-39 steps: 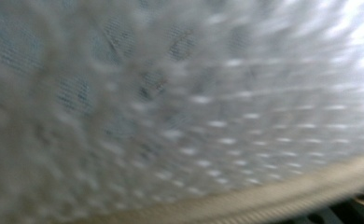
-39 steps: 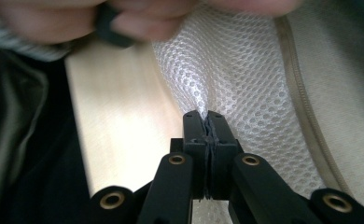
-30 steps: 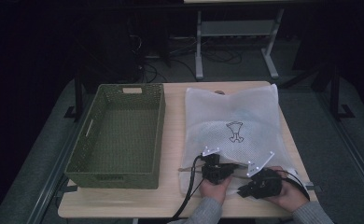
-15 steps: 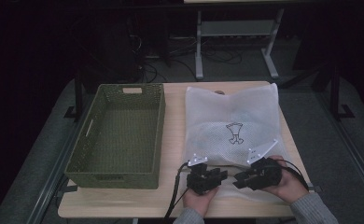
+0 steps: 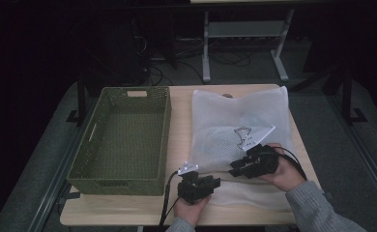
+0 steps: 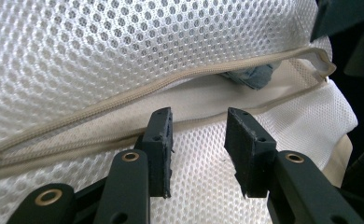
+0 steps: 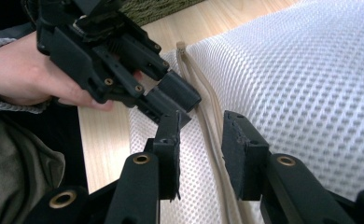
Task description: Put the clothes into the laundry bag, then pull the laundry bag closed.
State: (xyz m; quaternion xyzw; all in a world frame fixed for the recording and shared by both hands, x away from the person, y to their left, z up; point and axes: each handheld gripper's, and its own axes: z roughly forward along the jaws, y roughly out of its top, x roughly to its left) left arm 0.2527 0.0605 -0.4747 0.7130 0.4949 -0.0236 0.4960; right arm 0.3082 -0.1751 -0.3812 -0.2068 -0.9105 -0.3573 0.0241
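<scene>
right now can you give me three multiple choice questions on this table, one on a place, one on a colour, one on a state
1. Where is the basket relative to the mesh bag?
A. to its left
B. to its right
C. on top of it

2. What colour is the basket?
A. red
B. green
C. white

3. How do the jaws of the left hand-held gripper stand?
A. shut on the zipper
B. shut on the basket
C. open over the bag

Answers: 1 A, the high view shows the basket on the left half of the table; 2 B, its weave is olive green; 3 C, mesh shows in the gap between the jaws.
</scene>
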